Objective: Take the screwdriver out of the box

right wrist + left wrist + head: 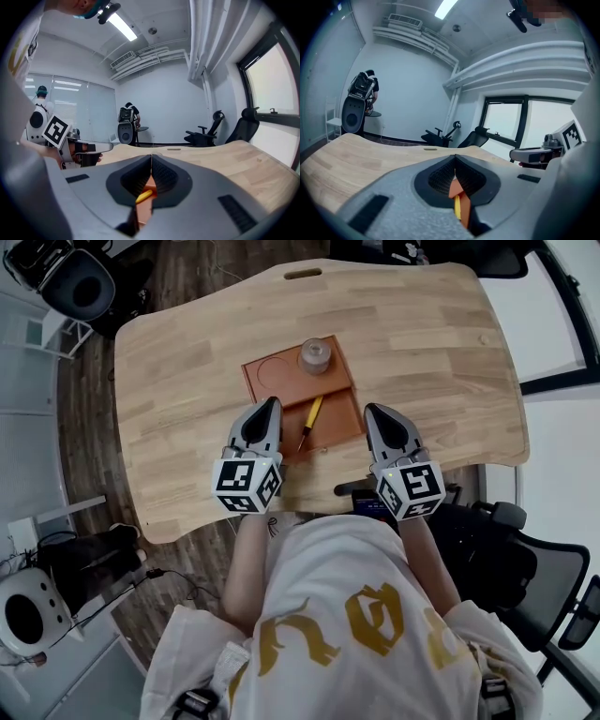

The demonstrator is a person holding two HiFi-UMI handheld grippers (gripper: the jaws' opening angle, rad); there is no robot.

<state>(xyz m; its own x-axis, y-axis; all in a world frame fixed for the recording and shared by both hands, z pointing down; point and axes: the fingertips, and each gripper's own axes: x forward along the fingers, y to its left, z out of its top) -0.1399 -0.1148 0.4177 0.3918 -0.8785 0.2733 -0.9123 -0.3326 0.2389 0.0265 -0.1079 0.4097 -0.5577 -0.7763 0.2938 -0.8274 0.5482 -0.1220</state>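
A shallow orange-brown box [281, 381] lies on the wooden table [187, 362], and a screwdriver [311, 420] with a yellow handle rests slantwise in its near part. My left gripper [274, 402] is shut and empty, its tip at the box's near left edge. At the box's near right corner my right gripper [371, 410] is also shut and empty. The yellow handle [458, 207] shows below the closed tip [455, 157] in the left gripper view. It appears again, as a yellow handle [144, 195], under the closed tip [151, 156] in the right gripper view.
A greyish round jar-like object [315, 355] stands in the box's far right part, beside a round recess [275, 367]. Black office chairs [525, 559] stand to the table's right. The table's near edge runs just under both grippers.
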